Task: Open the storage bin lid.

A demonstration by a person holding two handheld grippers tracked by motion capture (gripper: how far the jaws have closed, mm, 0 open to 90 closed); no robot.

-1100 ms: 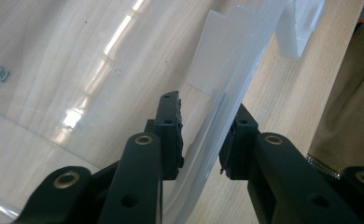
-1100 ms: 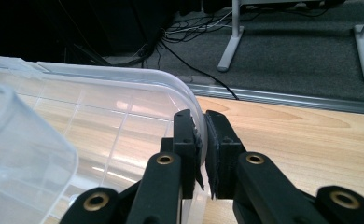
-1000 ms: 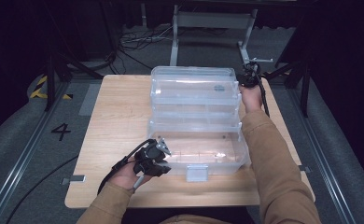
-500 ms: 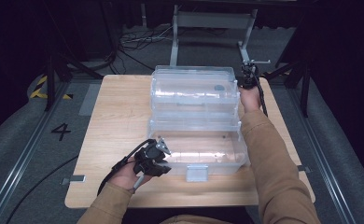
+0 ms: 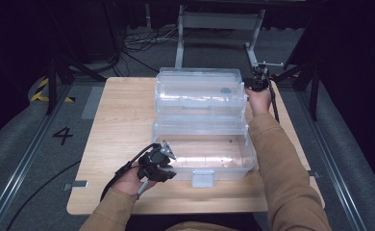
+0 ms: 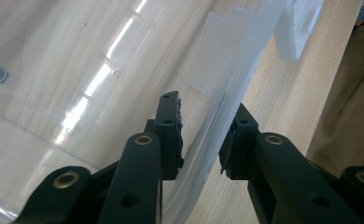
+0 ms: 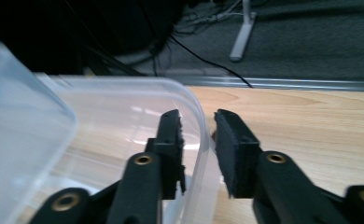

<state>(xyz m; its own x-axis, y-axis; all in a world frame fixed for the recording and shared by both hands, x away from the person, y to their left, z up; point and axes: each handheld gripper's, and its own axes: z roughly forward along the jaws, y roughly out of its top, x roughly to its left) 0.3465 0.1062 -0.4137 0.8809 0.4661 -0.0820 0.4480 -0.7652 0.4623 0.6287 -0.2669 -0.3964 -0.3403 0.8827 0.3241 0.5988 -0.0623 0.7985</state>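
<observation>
clear plastic box (image 5: pixel 202 125) mid-counter (image 5: pixel 118 120), lid open | left tongs (image 6: pixel 201 135) straddle near-left wall, right tongs (image 7: pixel 198 140) far-right lid rim; both parted, unclamped | risk: thin slick plastic slips, lid drops

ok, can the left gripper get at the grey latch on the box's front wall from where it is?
Probably yes: the left gripper straddles the clear box wall near that corner, and bare tabletop lies between it and the latch.
</observation>
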